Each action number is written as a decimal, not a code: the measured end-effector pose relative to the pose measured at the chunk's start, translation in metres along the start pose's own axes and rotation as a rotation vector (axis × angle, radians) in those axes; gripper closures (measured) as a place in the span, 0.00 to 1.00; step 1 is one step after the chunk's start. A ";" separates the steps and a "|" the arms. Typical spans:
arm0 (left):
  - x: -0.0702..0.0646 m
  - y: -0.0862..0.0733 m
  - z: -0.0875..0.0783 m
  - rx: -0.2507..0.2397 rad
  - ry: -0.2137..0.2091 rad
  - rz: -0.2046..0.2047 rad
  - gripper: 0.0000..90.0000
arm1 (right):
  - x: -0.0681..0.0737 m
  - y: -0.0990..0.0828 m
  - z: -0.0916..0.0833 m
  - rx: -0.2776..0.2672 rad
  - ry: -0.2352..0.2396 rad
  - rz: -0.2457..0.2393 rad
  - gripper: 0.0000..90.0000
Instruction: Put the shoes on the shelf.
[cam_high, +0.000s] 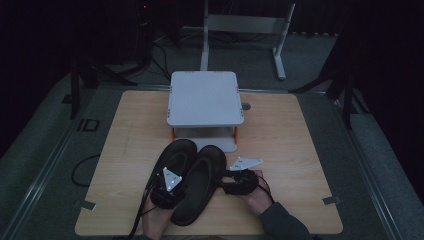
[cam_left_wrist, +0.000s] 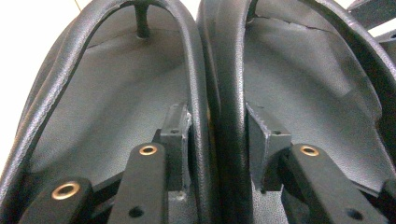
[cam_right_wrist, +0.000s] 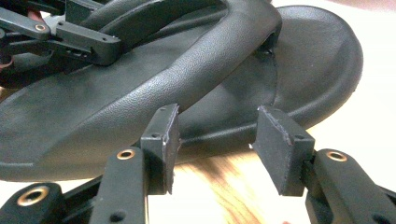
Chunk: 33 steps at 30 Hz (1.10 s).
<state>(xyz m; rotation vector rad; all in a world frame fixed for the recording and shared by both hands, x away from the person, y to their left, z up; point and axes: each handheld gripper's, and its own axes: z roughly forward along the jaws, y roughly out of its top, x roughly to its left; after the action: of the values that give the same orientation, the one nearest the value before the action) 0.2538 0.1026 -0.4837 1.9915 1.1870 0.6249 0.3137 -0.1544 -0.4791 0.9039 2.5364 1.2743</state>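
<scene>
Two black flip-flop sandals lie side by side on the wooden table, toes pointing away from me. My left gripper sits over their heel ends. In the left gripper view its jaws straddle the inner strap of the left sandal and the inner strap of the right sandal, with a pad touching each strap. My right gripper lies low at the right side of the right sandal. It is open; bare wood shows in the gap and the sandal's sole edge lies just beyond the tips.
A white two-level stand sits on the table right behind the sandals' toes. A metal frame's legs stand on the floor beyond the table. A dark cable loops on the floor at the left.
</scene>
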 end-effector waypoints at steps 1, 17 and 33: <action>0.000 0.000 0.000 -0.001 0.000 0.003 0.71 | 0.000 0.000 0.000 -0.001 0.000 0.000 0.55; 0.000 -0.001 -0.001 -0.004 0.017 -0.018 0.84 | 0.000 0.000 -0.004 -0.028 -0.012 -0.003 0.54; 0.000 0.012 -0.002 -0.031 0.013 -0.042 0.84 | -0.014 -0.004 -0.025 -0.068 -0.064 0.038 0.54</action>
<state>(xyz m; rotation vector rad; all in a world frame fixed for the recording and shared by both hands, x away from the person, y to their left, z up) 0.2586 0.0998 -0.4732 1.9344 1.2167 0.6319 0.3135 -0.1814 -0.4689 0.9663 2.4231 1.3127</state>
